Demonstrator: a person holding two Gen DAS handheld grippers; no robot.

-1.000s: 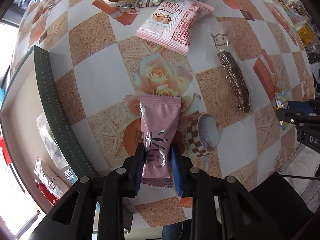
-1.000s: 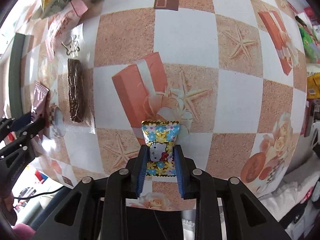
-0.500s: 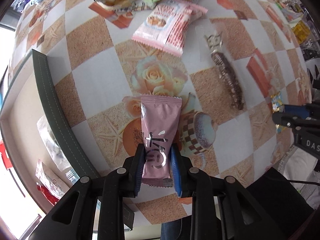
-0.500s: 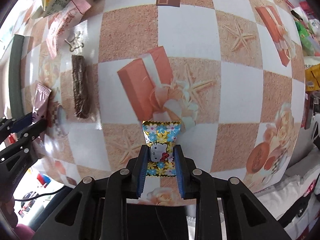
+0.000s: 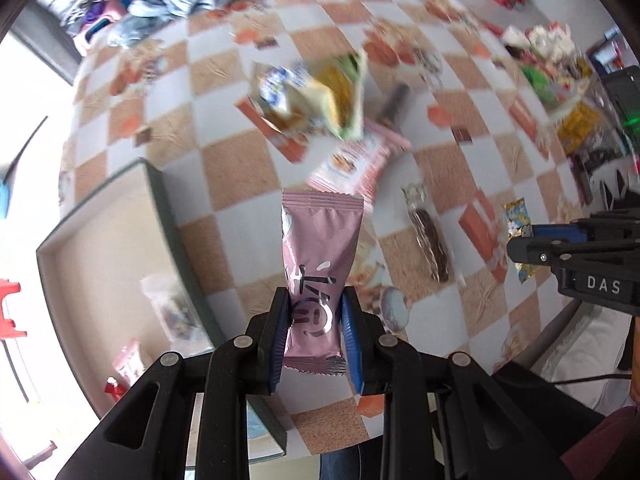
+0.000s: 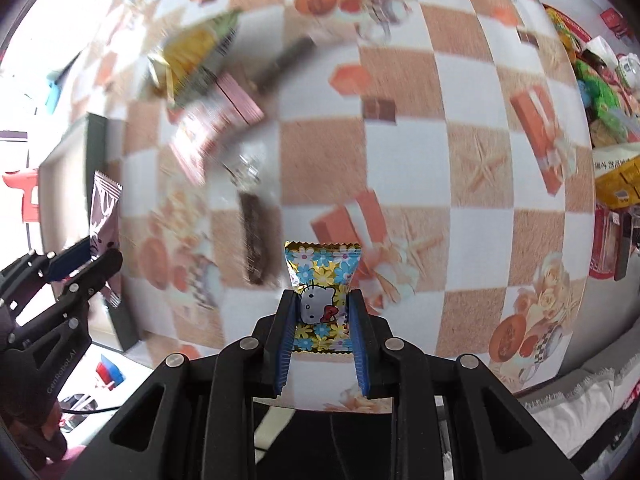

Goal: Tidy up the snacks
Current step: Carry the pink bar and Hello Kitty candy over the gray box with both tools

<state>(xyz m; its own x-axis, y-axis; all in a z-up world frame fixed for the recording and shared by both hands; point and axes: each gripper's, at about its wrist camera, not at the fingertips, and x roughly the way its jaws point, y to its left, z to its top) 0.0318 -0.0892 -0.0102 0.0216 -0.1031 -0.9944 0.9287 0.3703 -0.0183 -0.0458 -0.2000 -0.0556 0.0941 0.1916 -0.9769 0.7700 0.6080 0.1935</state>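
My left gripper is shut on a pink snack packet that hangs above the checkered tablecloth. My right gripper is shut on a small flowered cat-print candy, also held off the table. In the left wrist view the right gripper reaches in from the right with the candy. The right wrist view shows the left gripper at the left edge holding the pink packet. A dark-rimmed box with several packets inside lies to the left.
On the cloth lie a dark chocolate bar in clear wrap, a pink cranberry pack, a yellow-green bag and a dark stick. More snacks crowd the far right edge. White bedding lies past the table's near edge.
Both grippers have risen with their snacks, so the table looks farther away and more of it shows. The views are blurred by the motion. Grips are unchanged.
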